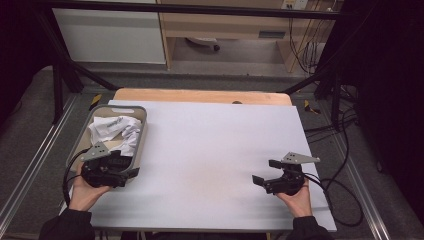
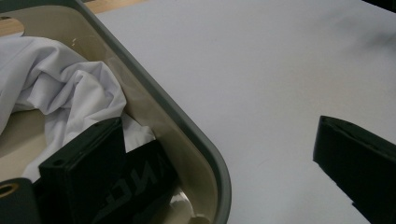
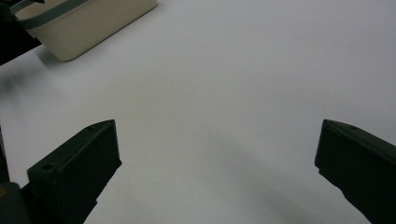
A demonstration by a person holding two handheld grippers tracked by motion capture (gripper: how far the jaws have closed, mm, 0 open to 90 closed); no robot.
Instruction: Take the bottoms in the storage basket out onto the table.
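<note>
Over the basket's (image 1: 141, 131) corner, the left hand-held gripper (image 1: 131, 173) gapes wide, empty.

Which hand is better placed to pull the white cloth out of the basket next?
Left, probably. The left gripper is open at the basket, one jaw already inside beside the white cloth. The right gripper sits open far across the table.

Black grippers (image 1: 117, 173), grey plates, cables — seemingly dark sleeves

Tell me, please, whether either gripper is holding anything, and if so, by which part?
Nothing is held. The left gripper is open astride the basket rim; the right gripper is open over the table.
</note>
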